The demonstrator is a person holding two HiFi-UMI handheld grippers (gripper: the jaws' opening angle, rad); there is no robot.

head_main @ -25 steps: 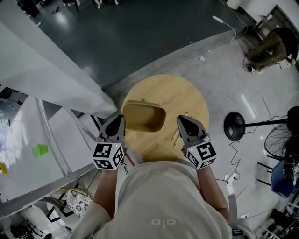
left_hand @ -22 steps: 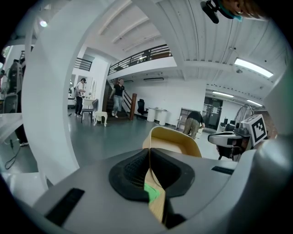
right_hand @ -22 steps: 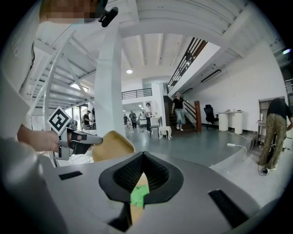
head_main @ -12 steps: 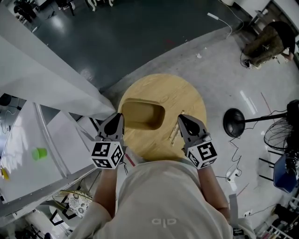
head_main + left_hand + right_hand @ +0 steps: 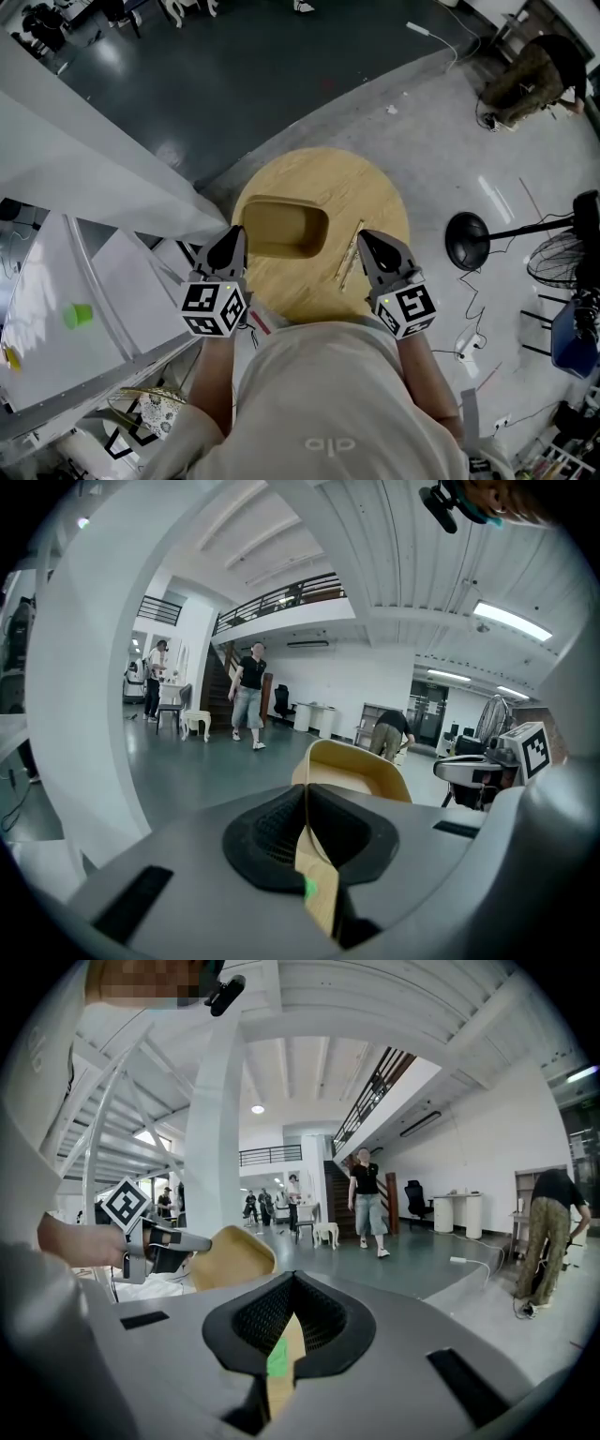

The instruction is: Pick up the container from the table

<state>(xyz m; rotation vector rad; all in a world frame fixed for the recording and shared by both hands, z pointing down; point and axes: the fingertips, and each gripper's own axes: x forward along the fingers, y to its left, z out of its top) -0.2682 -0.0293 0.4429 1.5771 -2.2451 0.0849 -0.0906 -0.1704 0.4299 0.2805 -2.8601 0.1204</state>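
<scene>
A tan, oblong container [image 5: 281, 228] is over the left half of the round wooden table [image 5: 375, 192]. My left gripper [image 5: 234, 236] is shut on its near left rim. In the left gripper view the thin rim runs between the pads [image 5: 305, 794], and the container [image 5: 361, 771] rises beyond them. Whether its base is off the table I cannot tell. My right gripper [image 5: 366, 240] hovers over the table's near right part, shut and empty, its pads meeting [image 5: 293, 1283]. From that side the container [image 5: 230, 1258] hangs from the left gripper [image 5: 173, 1239].
Thin wooden sticks [image 5: 349, 255] lie on the table just left of the right gripper. White desks and a partition [image 5: 94, 187] close off the left, with a green cup [image 5: 77, 316] on one. A black fan base [image 5: 469, 249] stands right. People walk in the hall beyond.
The container in the left gripper has moved a little farther over the table, covering a small green thing behind it. The right gripper has shifted slightly right, uncovering the sticks.
</scene>
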